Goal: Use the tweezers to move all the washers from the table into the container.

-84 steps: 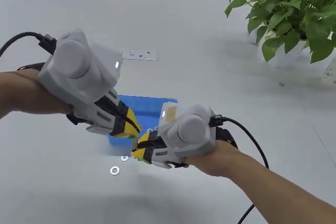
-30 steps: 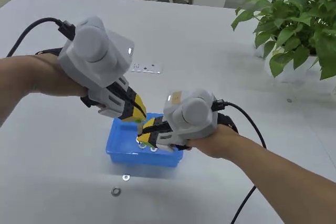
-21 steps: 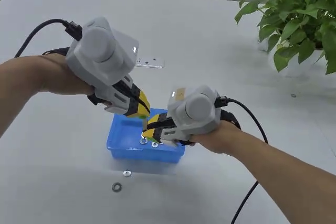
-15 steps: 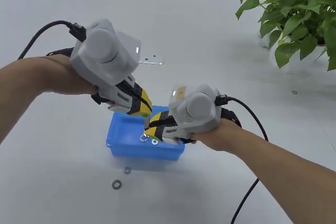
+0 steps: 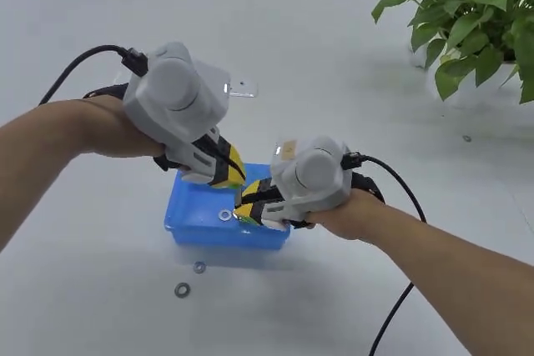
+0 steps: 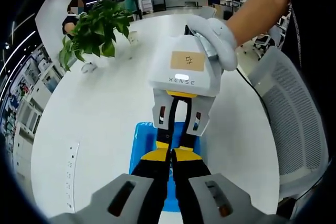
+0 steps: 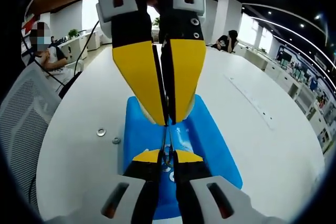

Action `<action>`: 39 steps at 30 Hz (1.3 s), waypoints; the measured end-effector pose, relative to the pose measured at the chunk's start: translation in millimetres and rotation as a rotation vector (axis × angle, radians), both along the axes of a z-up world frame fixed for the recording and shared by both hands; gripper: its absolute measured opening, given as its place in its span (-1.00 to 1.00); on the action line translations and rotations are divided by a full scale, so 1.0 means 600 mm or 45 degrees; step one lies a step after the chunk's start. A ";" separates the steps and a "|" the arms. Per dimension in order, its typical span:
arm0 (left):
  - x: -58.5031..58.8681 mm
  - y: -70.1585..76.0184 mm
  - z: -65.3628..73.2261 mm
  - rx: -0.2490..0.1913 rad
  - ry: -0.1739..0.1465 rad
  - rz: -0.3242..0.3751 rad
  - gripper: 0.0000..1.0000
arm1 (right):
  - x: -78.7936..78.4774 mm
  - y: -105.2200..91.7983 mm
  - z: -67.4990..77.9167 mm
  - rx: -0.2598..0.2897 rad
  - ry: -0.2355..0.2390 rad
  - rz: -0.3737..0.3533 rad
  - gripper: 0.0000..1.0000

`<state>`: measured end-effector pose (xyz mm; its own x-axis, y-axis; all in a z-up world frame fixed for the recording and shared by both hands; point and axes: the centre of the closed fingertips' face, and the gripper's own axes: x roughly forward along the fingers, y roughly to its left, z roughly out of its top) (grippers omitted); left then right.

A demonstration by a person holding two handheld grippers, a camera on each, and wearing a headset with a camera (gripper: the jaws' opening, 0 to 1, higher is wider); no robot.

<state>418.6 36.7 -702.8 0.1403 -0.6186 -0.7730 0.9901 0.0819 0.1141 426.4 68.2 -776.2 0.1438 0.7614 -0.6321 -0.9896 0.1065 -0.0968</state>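
The blue container (image 5: 188, 227) sits on the white table. Both grippers meet nose to nose above it. My left gripper (image 5: 236, 179) comes in from the upper left, its yellow jaws shut on the thin metal tweezers (image 7: 166, 139). My right gripper (image 5: 244, 208) points at it from the right, jaws pressed on the tweezers' lower end over the container (image 7: 210, 145). One washer (image 5: 224, 216) lies inside the container. Two washers (image 5: 199, 268) (image 5: 182, 290) rest on the table in front of it, also seen as washers (image 7: 101, 131) (image 7: 116, 140) beside the container's wall.
A potted plant (image 5: 467, 14) stands at the back right of the table. A flat socket plate (image 5: 239, 89) lies behind the container. Cables trail from both grippers. An office chair (image 6: 294, 124) stands beside the table, and people sit in the background.
Both grippers have moved from the table in front of the container to above its inside. The two washers on the table have stayed put. The head camera has shifted.
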 end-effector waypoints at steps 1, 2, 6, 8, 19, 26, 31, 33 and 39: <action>0.001 0.000 0.000 -0.001 -0.002 0.001 -0.90 | 0.001 0.000 0.000 0.002 0.001 -0.002 -0.79; 0.001 0.000 0.000 0.000 -0.002 0.001 -0.90 | 0.001 0.000 0.000 0.003 0.000 -0.001 -0.79; 0.002 0.000 0.000 0.004 -0.007 0.002 -0.90 | 0.002 0.000 0.000 -0.002 -0.005 0.003 -0.79; 0.001 0.000 0.001 0.005 -0.009 0.001 -0.90 | 0.002 0.001 0.001 -0.002 -0.007 0.004 -0.79; -0.005 0.003 0.019 -0.006 -0.016 0.001 -0.90 | -0.003 0.001 0.019 0.010 -0.025 0.005 -0.78; -0.014 0.007 0.035 -0.018 -0.006 0.003 -0.90 | -0.012 0.005 0.036 0.023 -0.039 0.008 -0.77; -0.022 0.012 0.047 -0.024 -0.008 0.003 -0.90 | -0.020 0.009 0.048 0.030 -0.055 0.016 -0.77; -0.026 0.014 0.053 -0.027 -0.007 0.004 -0.90 | -0.024 0.010 0.053 0.031 -0.062 0.021 -0.77; -0.037 0.020 0.066 -0.026 -0.017 0.005 -0.90 | -0.033 0.016 0.068 0.038 -0.078 0.028 -0.77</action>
<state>396.2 48.7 -663.5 0.1528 -0.6340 -0.7581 0.9882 0.0881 0.1255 406.4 77.6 -735.7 0.1647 0.7833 -0.5994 -0.9840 0.0888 -0.1544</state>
